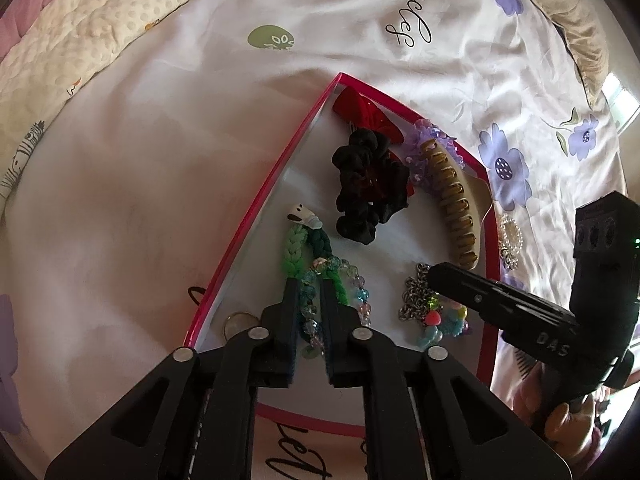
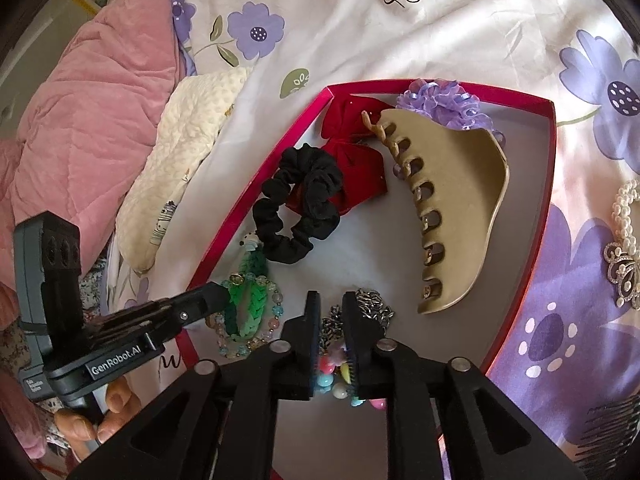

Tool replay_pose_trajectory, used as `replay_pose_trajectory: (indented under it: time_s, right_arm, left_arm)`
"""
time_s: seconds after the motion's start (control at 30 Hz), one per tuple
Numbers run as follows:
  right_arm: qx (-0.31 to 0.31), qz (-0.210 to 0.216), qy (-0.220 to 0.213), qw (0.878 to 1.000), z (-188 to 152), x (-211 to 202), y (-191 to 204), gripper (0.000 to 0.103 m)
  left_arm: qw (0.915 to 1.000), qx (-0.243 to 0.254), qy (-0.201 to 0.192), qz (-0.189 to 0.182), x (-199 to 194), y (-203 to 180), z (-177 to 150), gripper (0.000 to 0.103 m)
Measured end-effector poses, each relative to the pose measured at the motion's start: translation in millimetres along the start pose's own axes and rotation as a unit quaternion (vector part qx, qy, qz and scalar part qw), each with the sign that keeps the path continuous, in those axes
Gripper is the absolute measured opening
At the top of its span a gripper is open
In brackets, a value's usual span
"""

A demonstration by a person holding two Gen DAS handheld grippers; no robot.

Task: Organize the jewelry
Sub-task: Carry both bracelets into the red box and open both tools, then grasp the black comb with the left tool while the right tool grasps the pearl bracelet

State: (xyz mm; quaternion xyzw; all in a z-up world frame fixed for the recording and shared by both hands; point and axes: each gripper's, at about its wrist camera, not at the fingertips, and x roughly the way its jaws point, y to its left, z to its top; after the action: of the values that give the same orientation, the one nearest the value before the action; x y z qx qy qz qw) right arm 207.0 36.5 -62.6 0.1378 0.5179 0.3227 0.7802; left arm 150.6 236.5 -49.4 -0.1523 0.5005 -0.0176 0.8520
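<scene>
A red-rimmed box [image 1: 276, 176] [image 2: 550, 184] lies on the bedsheet. Inside are a red bow [image 1: 366, 114] [image 2: 352, 160], a black scrunchie [image 1: 366, 190] [image 2: 300, 204], a beige claw clip [image 1: 454, 204] [image 2: 456, 208], a purple ruffle [image 2: 440, 102], a green braided band [image 1: 298, 248] [image 2: 250, 300], a glass bead bracelet [image 1: 356, 284] [image 2: 276, 312], a metal chain [image 1: 416, 296] [image 2: 372, 304] and colourful beads [image 1: 444, 320] [image 2: 332, 376]. My left gripper [image 1: 310, 284] is partly open around the band and bead bracelet. My right gripper [image 2: 332, 296] is partly open over the chain and colourful beads.
A pearl and rhinestone piece [image 2: 626, 248] [image 1: 510, 240] lies on the sheet right of the box. A dark comb [image 2: 612, 416] lies at lower right. A cream pillow [image 1: 80, 48] [image 2: 180, 152] and a pink quilt [image 2: 80, 120] lie to the left.
</scene>
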Motion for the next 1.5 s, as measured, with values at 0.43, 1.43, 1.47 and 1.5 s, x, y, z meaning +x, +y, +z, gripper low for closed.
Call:
replay_pose_trajectory:
  time_s: [0.43,1.43,1.47,1.5]
  right_arm:
    - [0.017,0.016,-0.031,0.999,-1.1,-32.2,-1.7,0.046]
    - [0.117,-0.051,-0.113,0.985,-64.8,-174.0,-122.3,0.052]
    - [0.122,-0.052,-0.113,0.985,-66.1,-174.5,-127.2,0.052]
    - [0.126,-0.052,-0.113,0.984,-66.5,-174.9,-131.8,0.052]
  left_arm:
    - [1.0000,0.002,-0.008,0.003,-17.2,-7.3,-7.2,0.049]
    - [0.9933,0.098,-0.002,-0.061,-43.7,-136.9,-41.1,0.061]
    - [0.9928,0.102,0.002,-0.063,-42.6,-141.6,-43.9,0.061]
    - [0.9920,0.108,0.008,-0.065,-40.2,-148.5,-47.5,0.061]
